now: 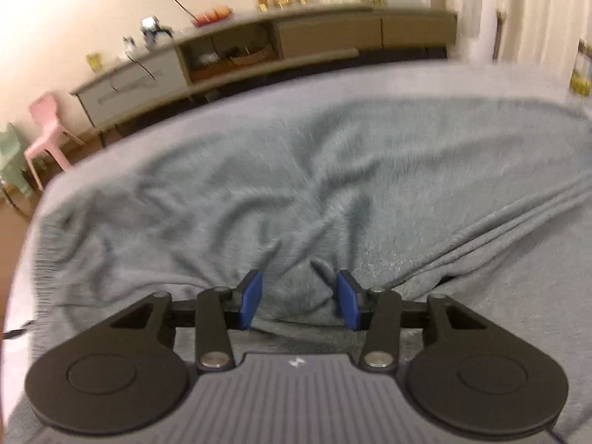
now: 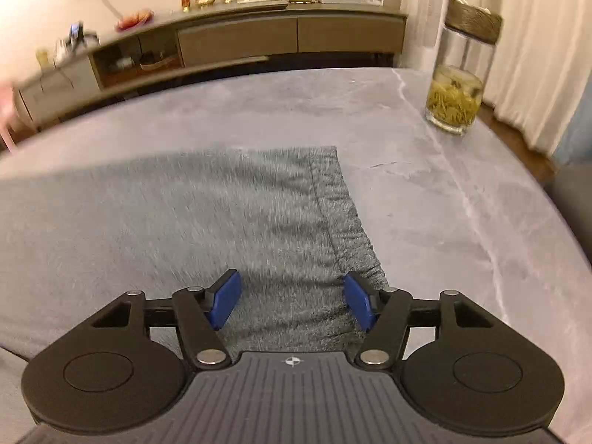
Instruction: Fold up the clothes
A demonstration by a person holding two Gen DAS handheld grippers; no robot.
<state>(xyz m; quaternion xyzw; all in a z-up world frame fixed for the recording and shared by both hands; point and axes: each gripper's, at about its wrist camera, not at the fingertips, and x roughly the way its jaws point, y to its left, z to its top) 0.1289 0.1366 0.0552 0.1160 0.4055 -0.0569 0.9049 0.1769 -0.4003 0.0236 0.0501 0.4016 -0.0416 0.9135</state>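
Left wrist view: your left gripper (image 1: 299,298) has its jaws apart, with a bump of the grey garment (image 1: 296,192) between them. Your right gripper (image 2: 292,299) is wide apart over the garment's ribbed edge (image 2: 344,218); the glass jar (image 2: 457,85) stands far beyond on the table (image 2: 462,222).

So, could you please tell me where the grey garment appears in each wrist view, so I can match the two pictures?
Left wrist: the grey garment fills the middle, rumpled, a bunch of it between the left gripper fingers.
Right wrist: it lies flat at centre-left, its hemmed edge running down to the right gripper.
Shared landmark: the long sideboard along the far wall.
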